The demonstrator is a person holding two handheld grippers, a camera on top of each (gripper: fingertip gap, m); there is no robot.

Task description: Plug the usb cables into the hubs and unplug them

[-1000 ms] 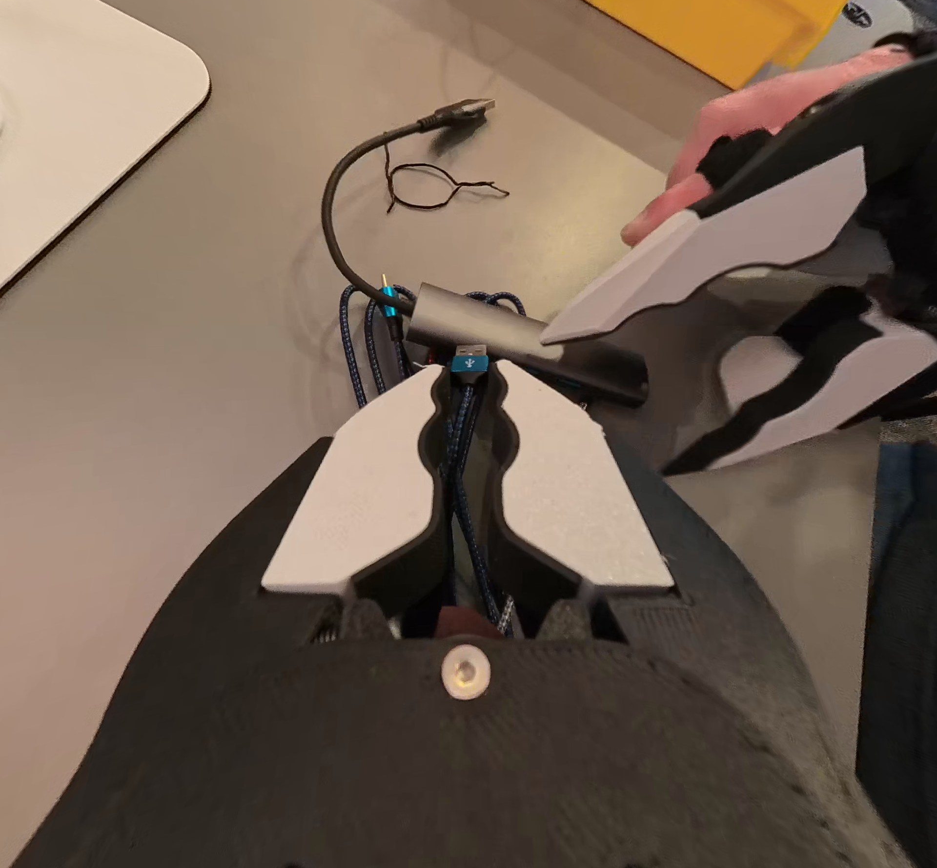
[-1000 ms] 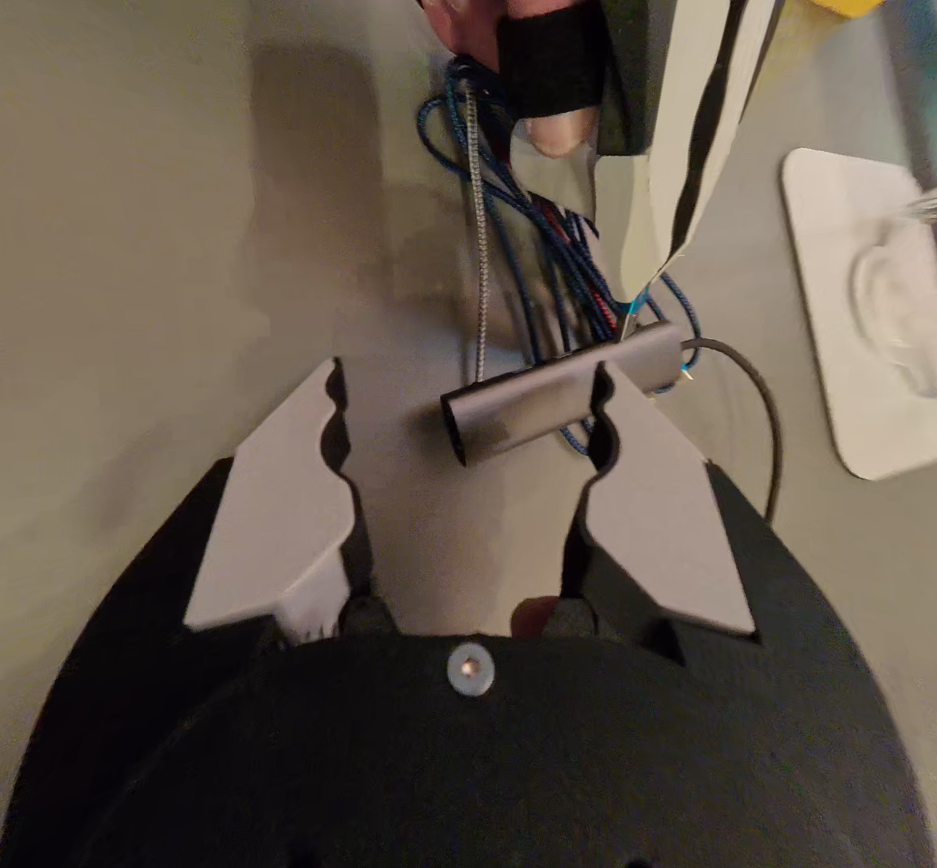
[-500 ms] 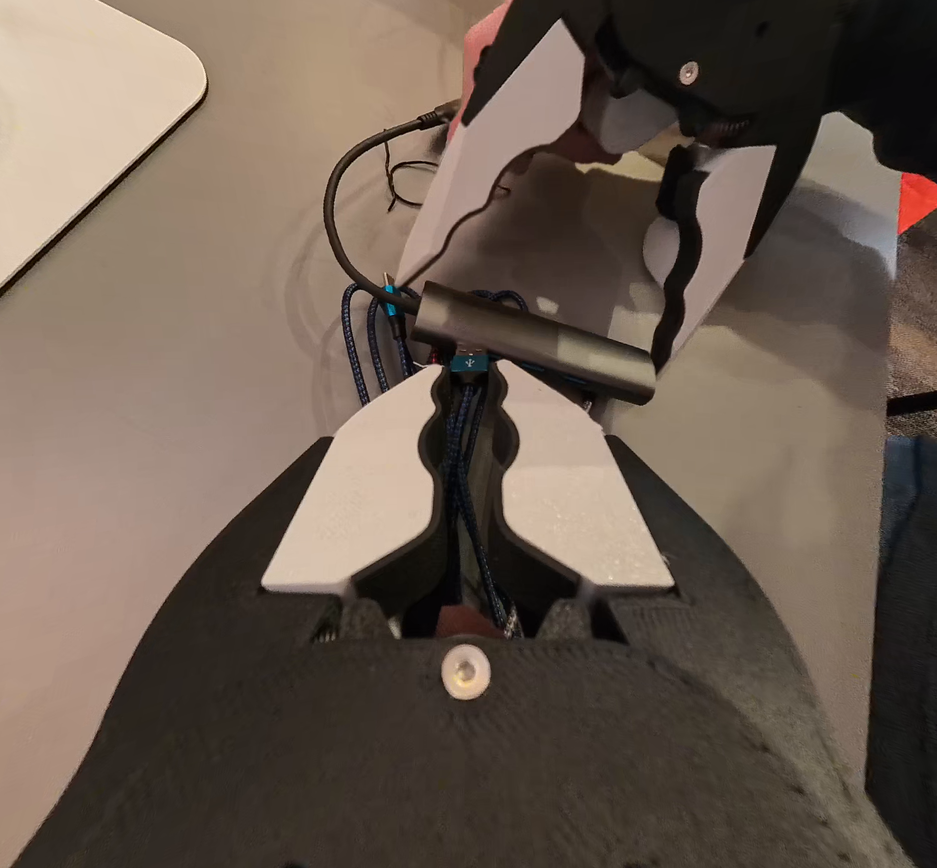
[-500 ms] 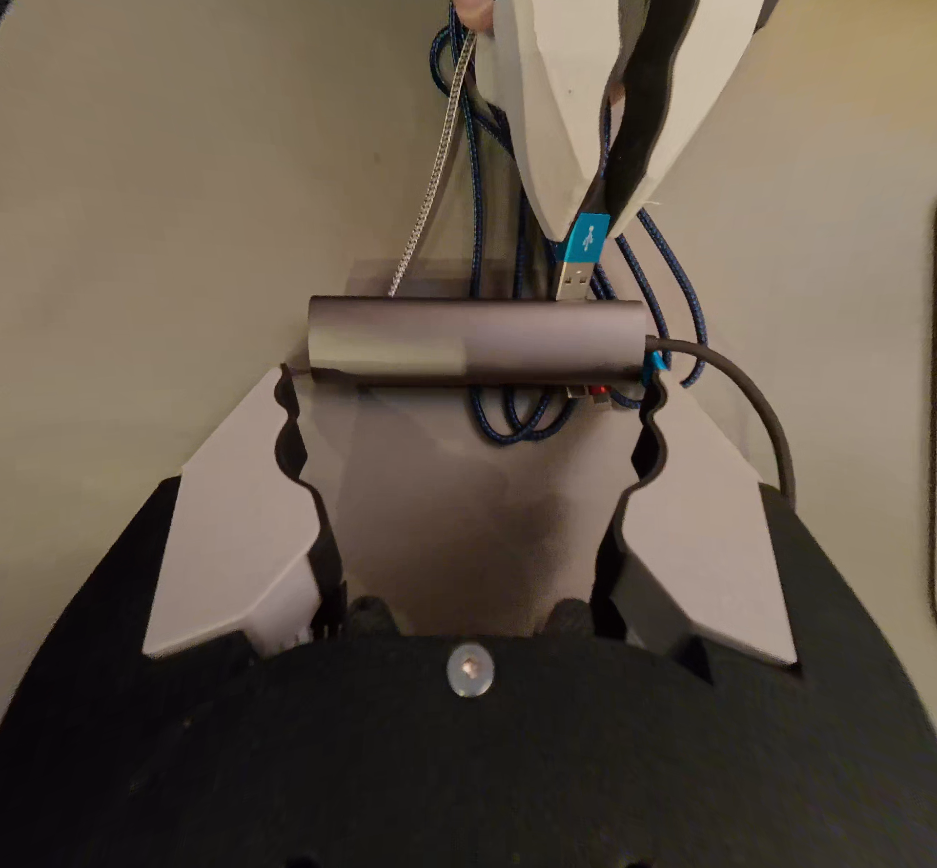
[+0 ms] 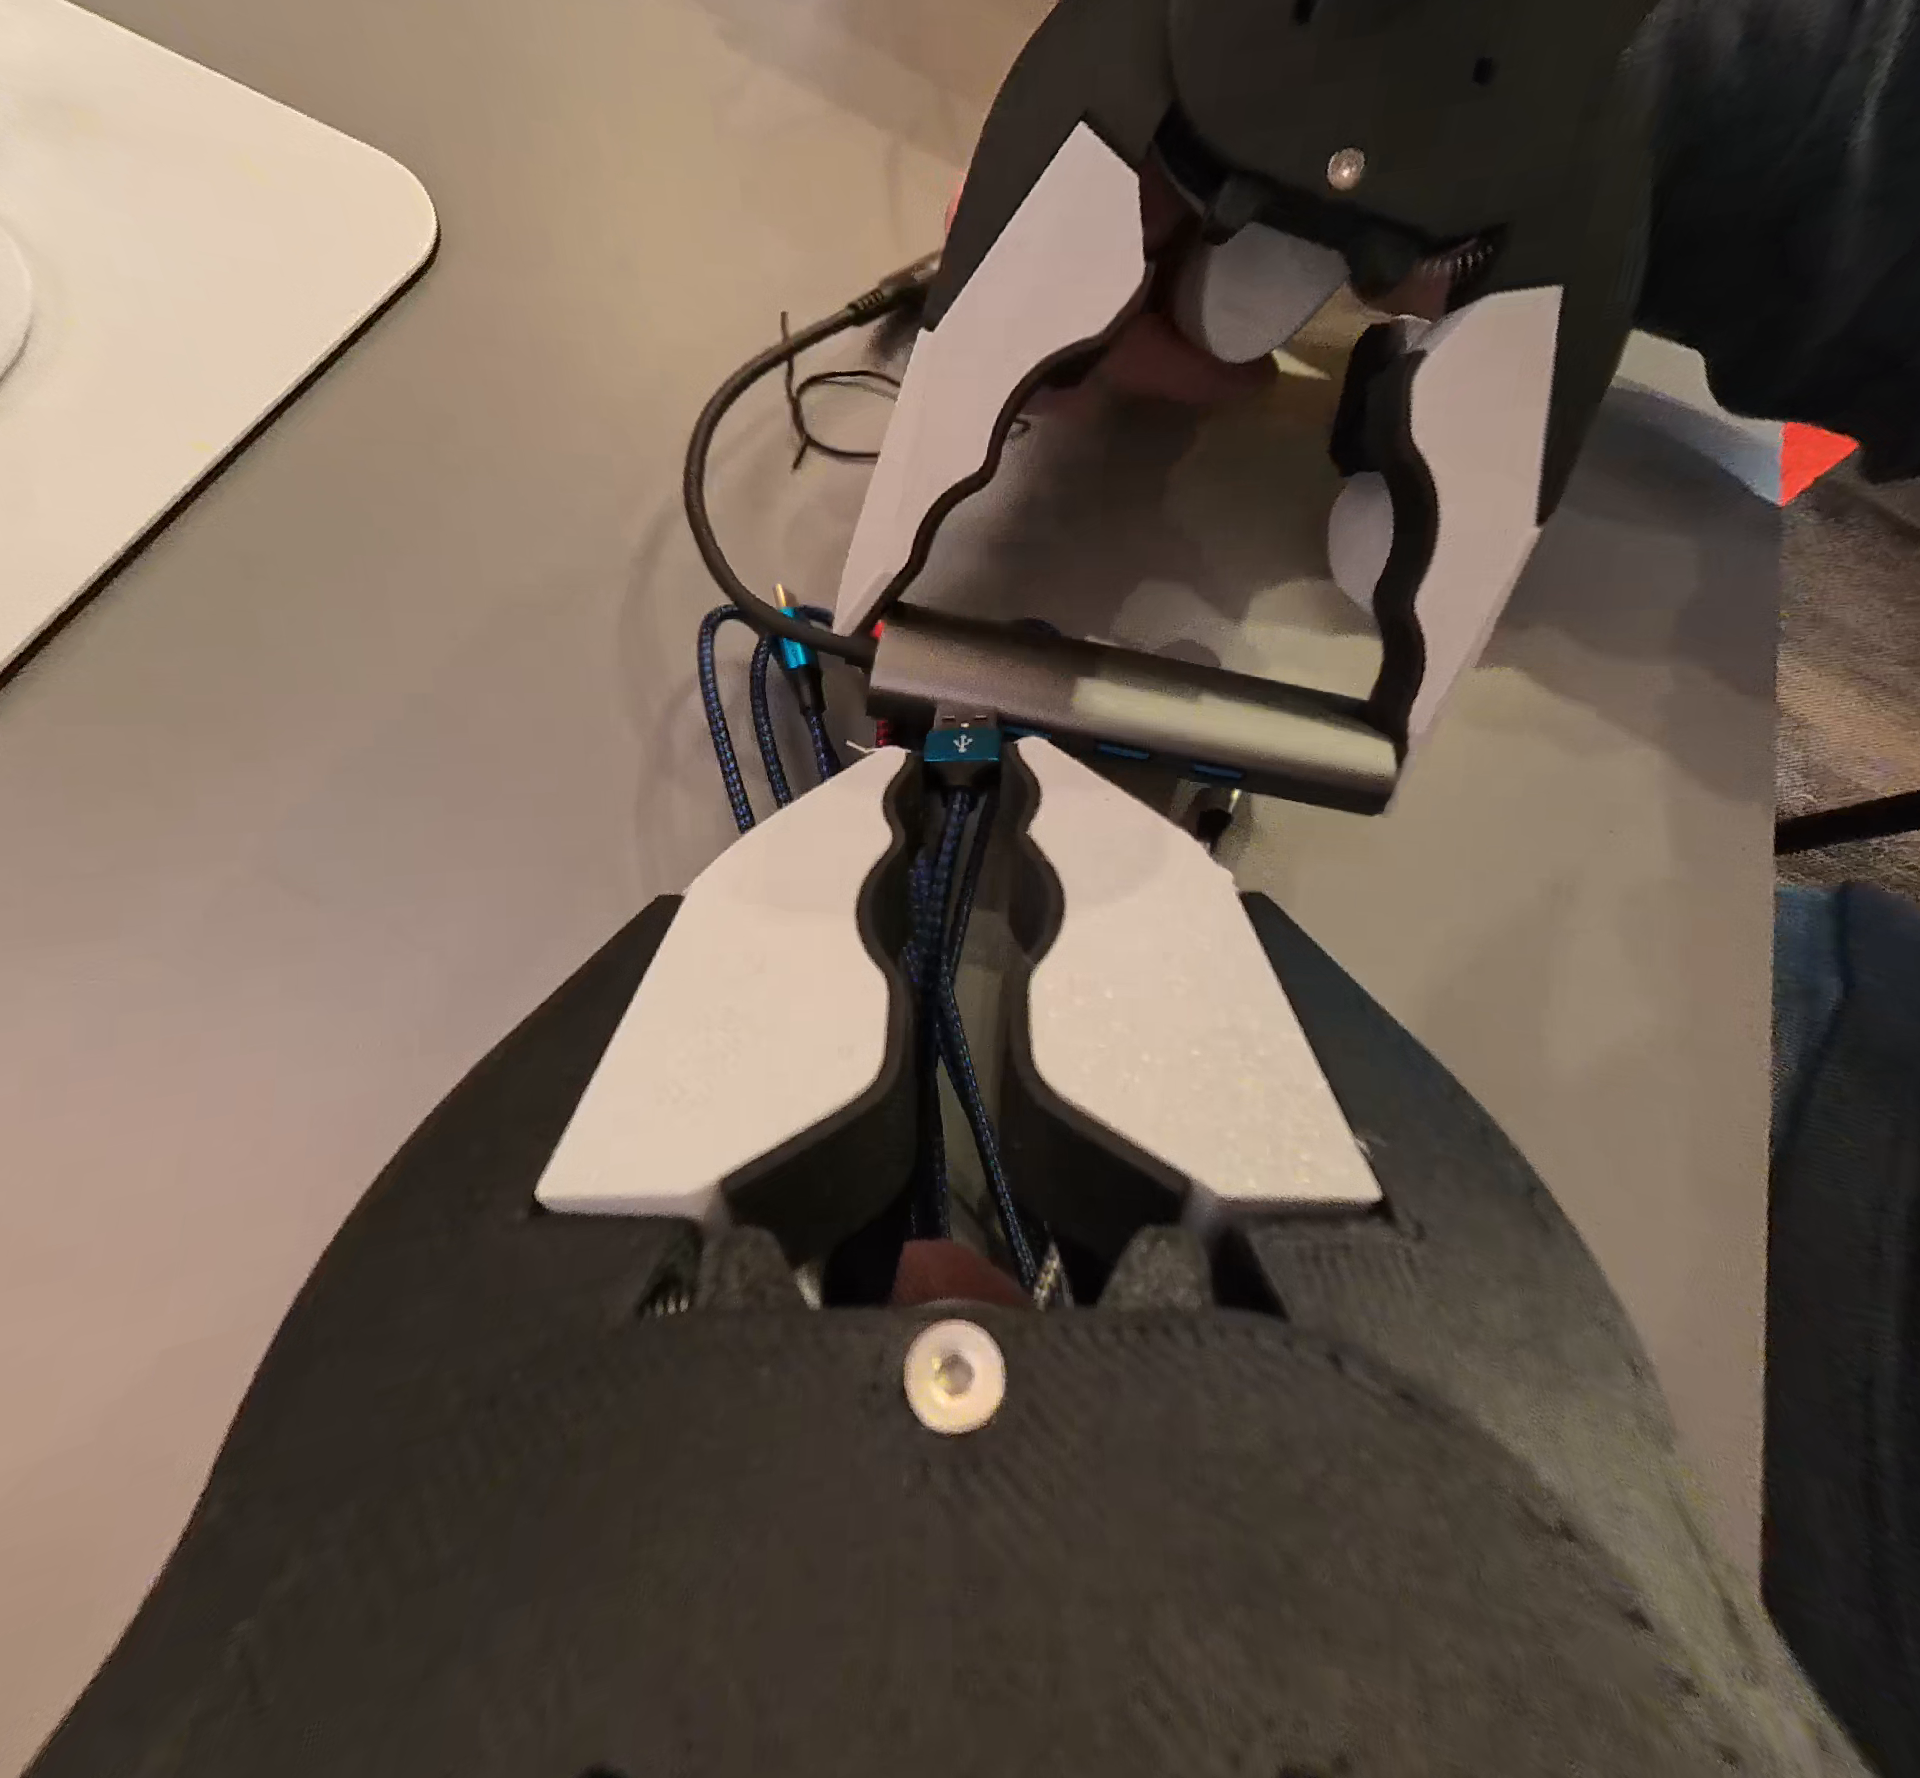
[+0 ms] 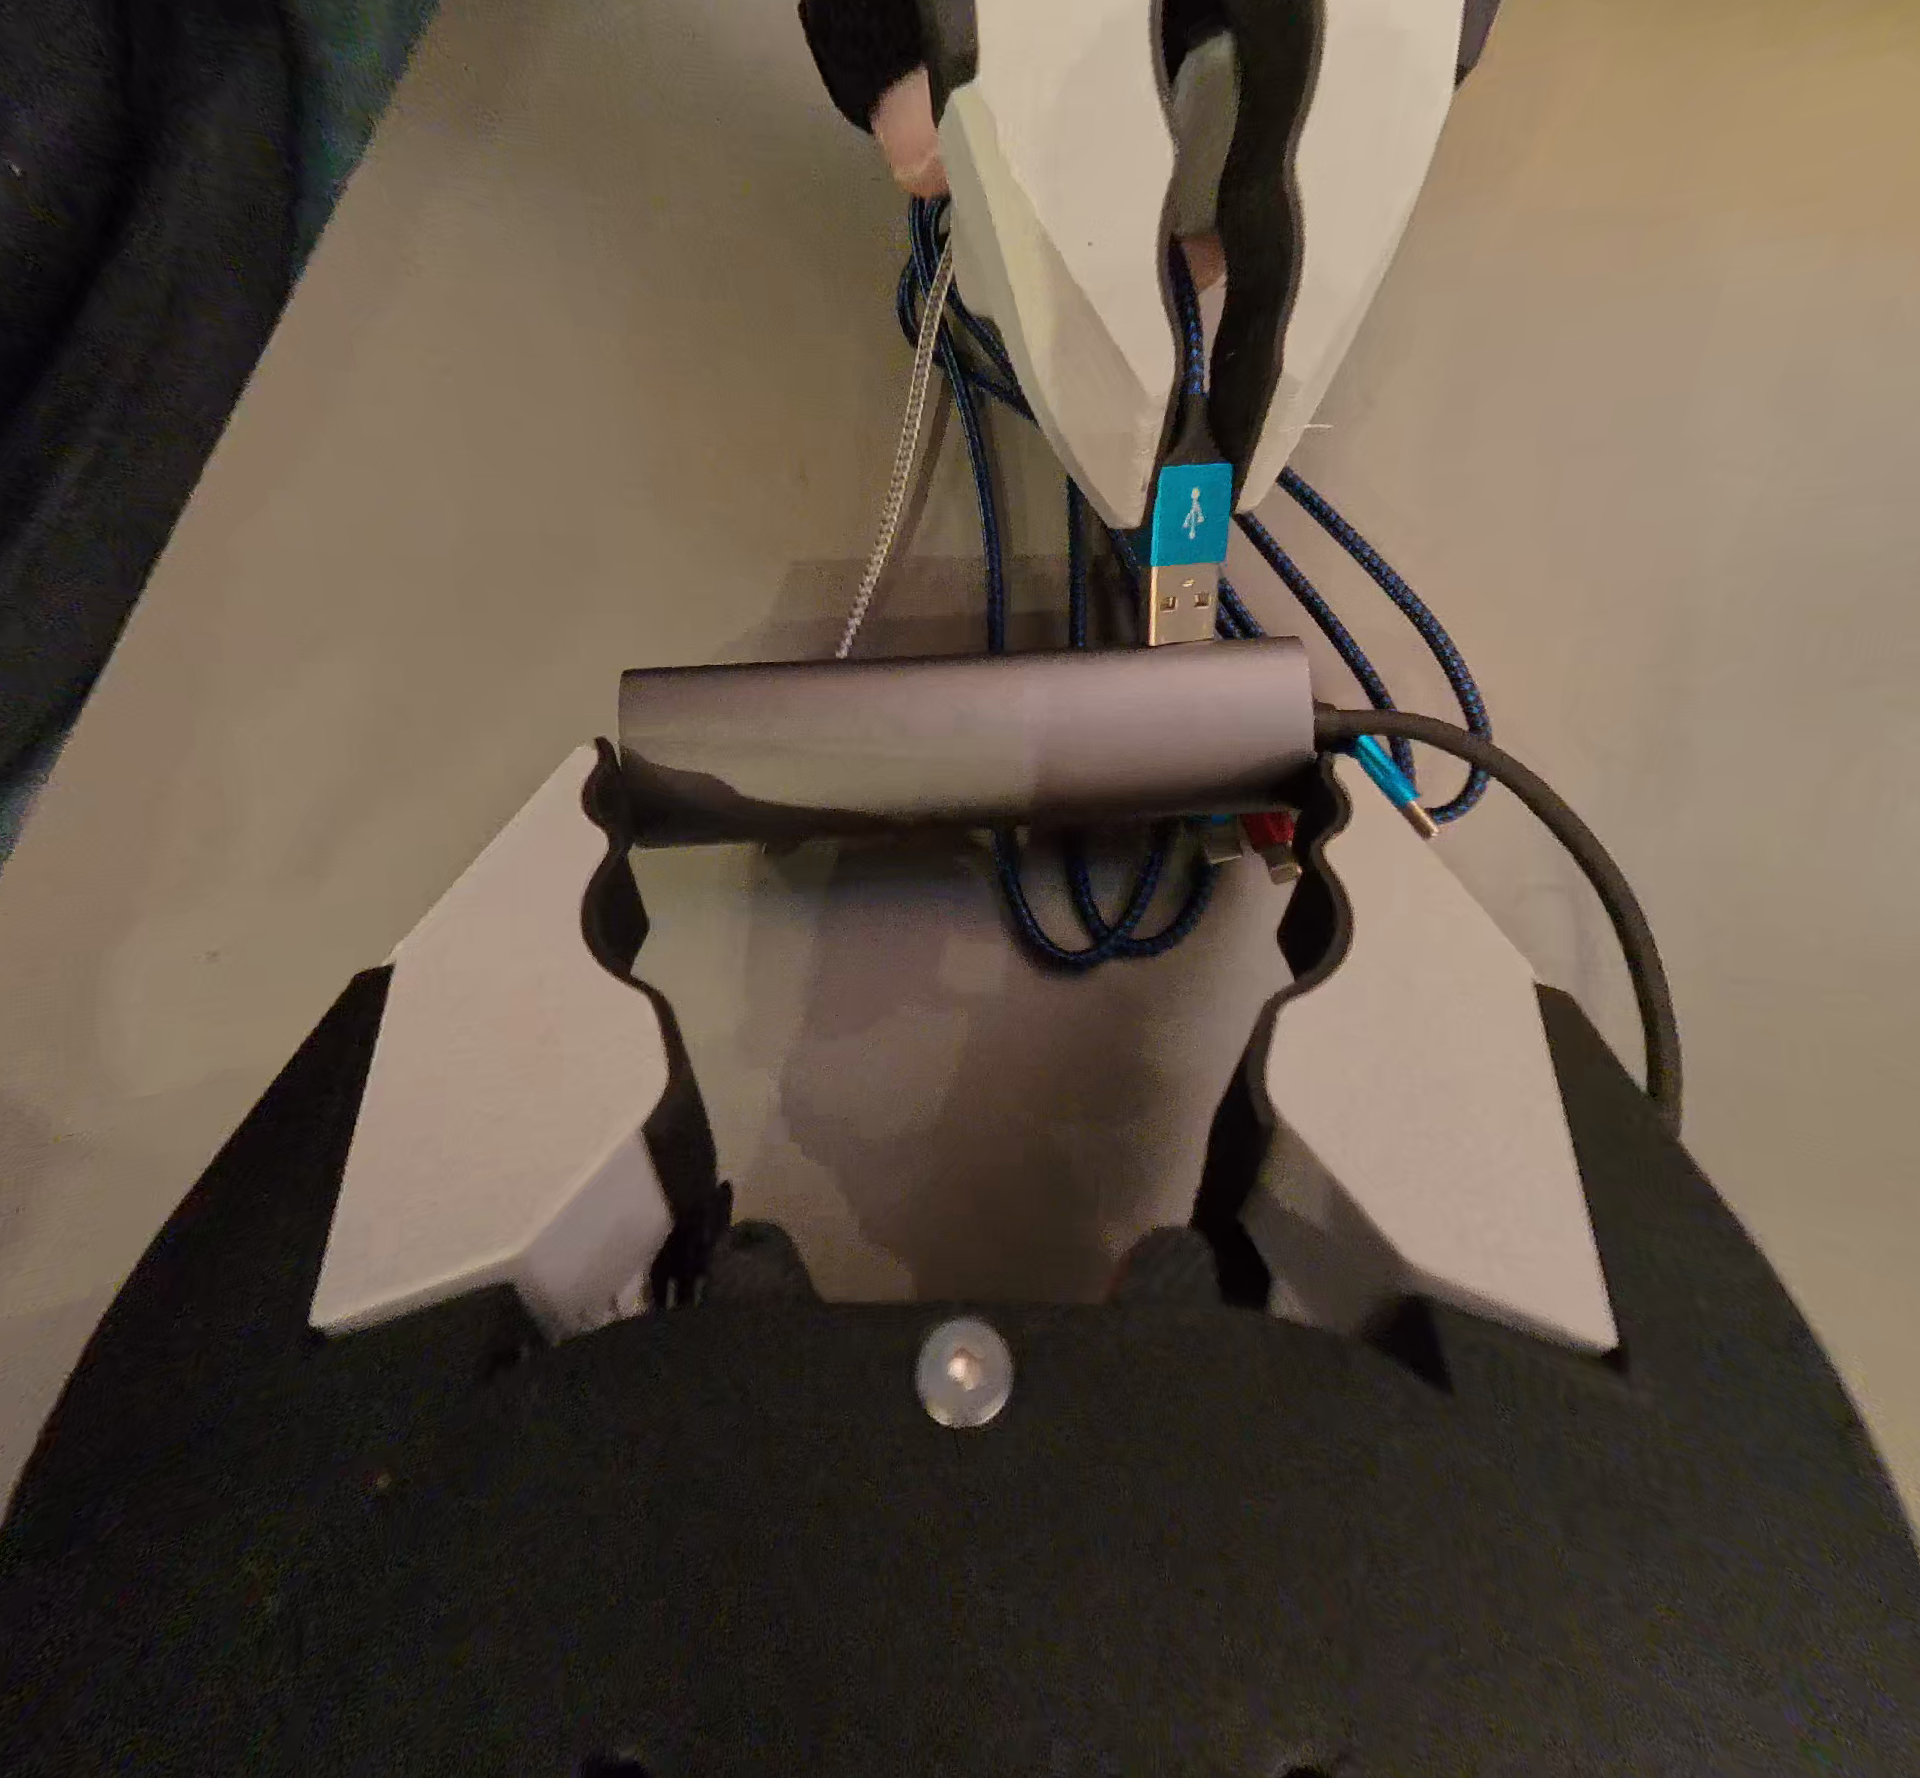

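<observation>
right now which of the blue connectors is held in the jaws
The wide flat USB plug with the blue shell, clamped at the left gripper tips. The slim blue connector lies loose on the table beside the hub.

The dark grey hub (image 6: 961, 726), a slim bar, lies crosswise just above the desk (image 6: 520, 533), its black lead (image 6: 1600, 897) curving off one end. The blue USB plug (image 6: 1190, 549) on a blue braided cable (image 5: 951, 949) points at the hub's port side, its metal tip just short of it. More braided cables (image 6: 1101, 928) loop beneath.
</observation>
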